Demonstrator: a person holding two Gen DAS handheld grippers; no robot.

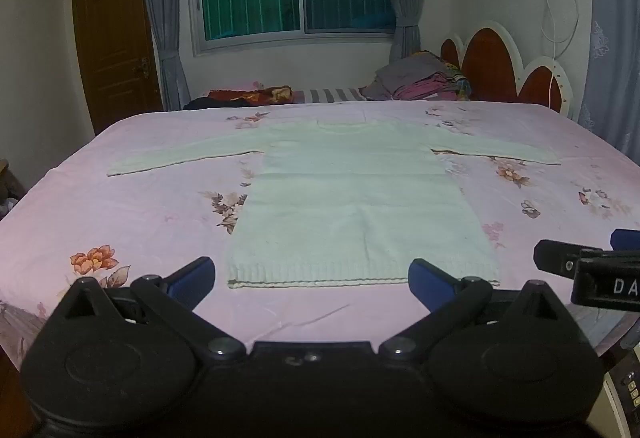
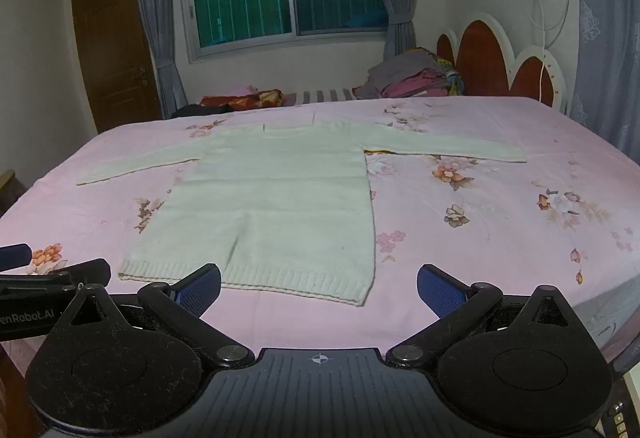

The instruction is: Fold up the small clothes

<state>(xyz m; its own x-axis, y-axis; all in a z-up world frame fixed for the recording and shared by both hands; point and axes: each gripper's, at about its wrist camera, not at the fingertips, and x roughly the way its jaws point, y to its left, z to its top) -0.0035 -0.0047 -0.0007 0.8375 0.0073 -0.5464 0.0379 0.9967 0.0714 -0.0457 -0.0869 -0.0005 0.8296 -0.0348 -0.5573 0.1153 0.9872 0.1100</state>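
Note:
A small white knit sweater (image 1: 352, 198) lies flat on the pink floral bed, both sleeves spread out sideways, ribbed hem nearest me. It also shows in the right wrist view (image 2: 272, 206). My left gripper (image 1: 312, 280) is open and empty, just short of the hem, its blue pads either side of the hem's width. My right gripper (image 2: 320, 288) is open and empty, in front of the hem's right corner. The right gripper also shows at the right edge of the left wrist view (image 1: 592, 270), and the left gripper at the left edge of the right wrist view (image 2: 48, 278).
The pink floral bedsheet (image 1: 140, 206) covers the whole bed. A pile of folded clothes (image 1: 420, 80) and dark fabrics (image 1: 248, 96) lie beyond the bed's far edge. A red and white headboard (image 1: 508, 70) stands at the right. A brown door (image 1: 112, 38) is at the far left.

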